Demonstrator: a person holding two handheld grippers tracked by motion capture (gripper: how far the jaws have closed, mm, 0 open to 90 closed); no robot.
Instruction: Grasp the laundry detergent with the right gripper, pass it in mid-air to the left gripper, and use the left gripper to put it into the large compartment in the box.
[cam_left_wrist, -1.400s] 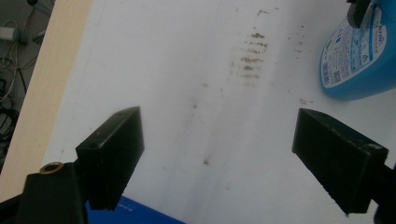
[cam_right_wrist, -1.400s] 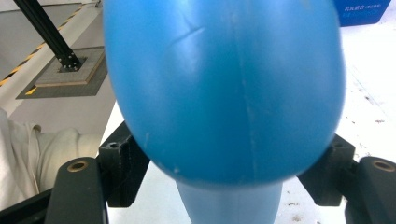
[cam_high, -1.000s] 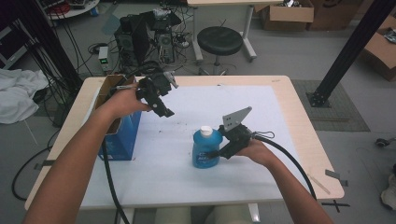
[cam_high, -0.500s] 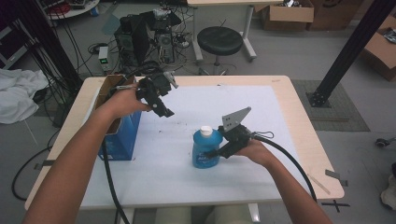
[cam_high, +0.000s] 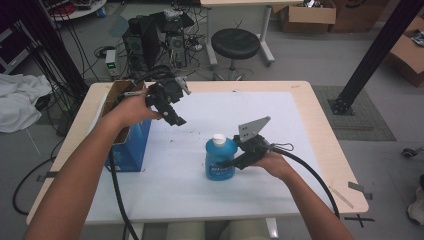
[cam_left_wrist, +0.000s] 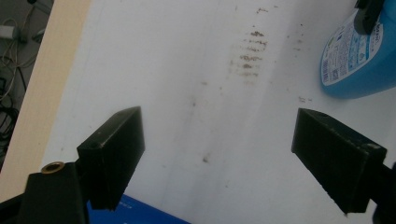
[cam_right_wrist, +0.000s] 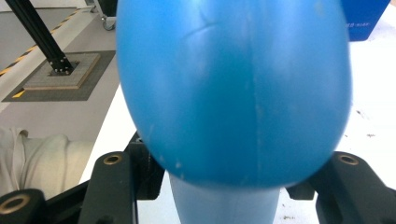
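Table (cam_high: 310, 150), white mat. Bears all items below. Risk: the mat looks smooth, so a bottle pushed sideways may slide or tip instead of lifting.

Box (cam_high: 131, 150), blue, open top, at the table's left edge. Risk: the left arm lies across it; a careless sweep of that arm or its cable could knock it.

Bottle (cam_high: 220, 159), blue, white cap, upright near the mat's middle, well apart from the box. Risk: the body is rounded and glossy, and the grip sits on its lower side. A lift from there could let it swivel or slip out, more so if liquid shifts inside. Squeezing harder may dent the wall.

Left gripper (cam_high: 172, 111), held above the mat just beside the box. Jaws stand wide apart, nothing between them; the mat shows through the gap in the left gripper view.

Right gripper (cam_high: 231, 163), at the bottle's right side. Jaws have just been closing and now clamp the bottle, whose body bulges between them in the right gripper view.
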